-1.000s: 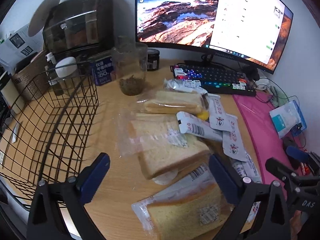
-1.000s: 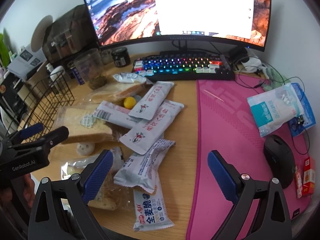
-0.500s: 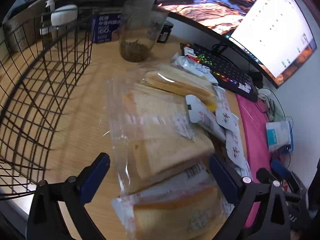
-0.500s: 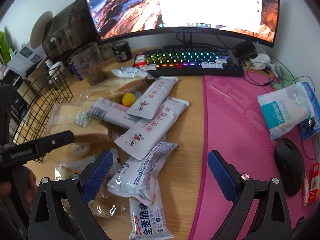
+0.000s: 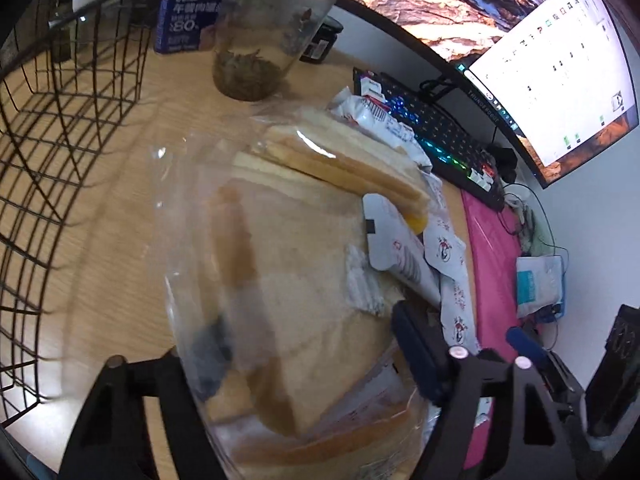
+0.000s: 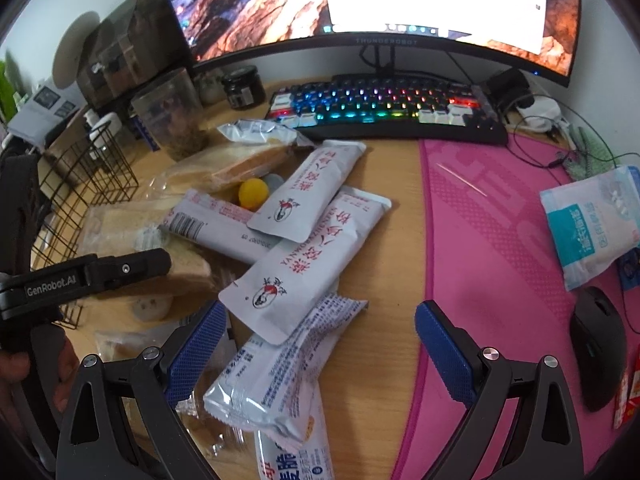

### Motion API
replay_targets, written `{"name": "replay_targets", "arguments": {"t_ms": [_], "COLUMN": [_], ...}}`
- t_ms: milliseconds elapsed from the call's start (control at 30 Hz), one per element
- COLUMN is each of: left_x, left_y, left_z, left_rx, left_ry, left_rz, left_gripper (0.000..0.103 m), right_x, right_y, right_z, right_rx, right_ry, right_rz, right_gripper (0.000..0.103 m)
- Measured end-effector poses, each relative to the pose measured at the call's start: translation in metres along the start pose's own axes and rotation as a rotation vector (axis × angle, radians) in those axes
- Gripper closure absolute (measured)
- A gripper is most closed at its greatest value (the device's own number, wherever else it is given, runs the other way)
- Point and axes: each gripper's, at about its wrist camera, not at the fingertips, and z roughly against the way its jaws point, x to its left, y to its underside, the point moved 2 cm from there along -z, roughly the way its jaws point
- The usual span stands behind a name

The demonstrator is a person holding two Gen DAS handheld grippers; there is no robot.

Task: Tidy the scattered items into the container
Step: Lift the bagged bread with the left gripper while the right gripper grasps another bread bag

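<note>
A clear bag of sliced bread (image 5: 304,280) lies on the wooden desk and fills the left wrist view. My left gripper (image 5: 316,360) is open with its jaws either side of the bag, the left finger blurred behind the plastic. The black wire basket (image 5: 48,152) stands to the left. More bagged bread (image 5: 344,164) and several white snack packets (image 6: 304,256) lie in a pile. My right gripper (image 6: 320,352) is open and empty above a silver snack packet (image 6: 280,372). The bread bag also shows in the right wrist view (image 6: 132,236).
A lit keyboard (image 6: 384,108) and monitor (image 6: 360,0) stand at the back. A clear jar (image 5: 260,40) and blue box (image 5: 188,20) stand near the basket. A pink mat (image 6: 500,260) with a mouse (image 6: 598,344) and a wipes pack (image 6: 588,224) lies right.
My left gripper has moved forward and down onto the bread bag, jaws now straddling it. My right gripper has drifted slightly forward over the snack packets.
</note>
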Motion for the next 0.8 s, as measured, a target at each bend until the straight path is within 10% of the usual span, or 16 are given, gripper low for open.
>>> {"name": "replay_targets", "arguments": {"t_ms": [300, 800], "left_x": [-0.018, -0.045], "left_y": [-0.001, 0.000], "left_z": [0.021, 0.018], "left_rx": [-0.096, -0.149], "left_ry": [0.070, 0.013], "left_rz": [-0.091, -0.227], "left_gripper": [0.075, 0.079], "right_x": [-0.003, -0.015], "right_y": [-0.009, -0.007], "right_z": [-0.005, 0.005], "right_rx": [-0.003, -0.039], "right_ry": [0.004, -0.002], "right_rz": [-0.005, -0.032], "right_gripper": [0.005, 0.005]}}
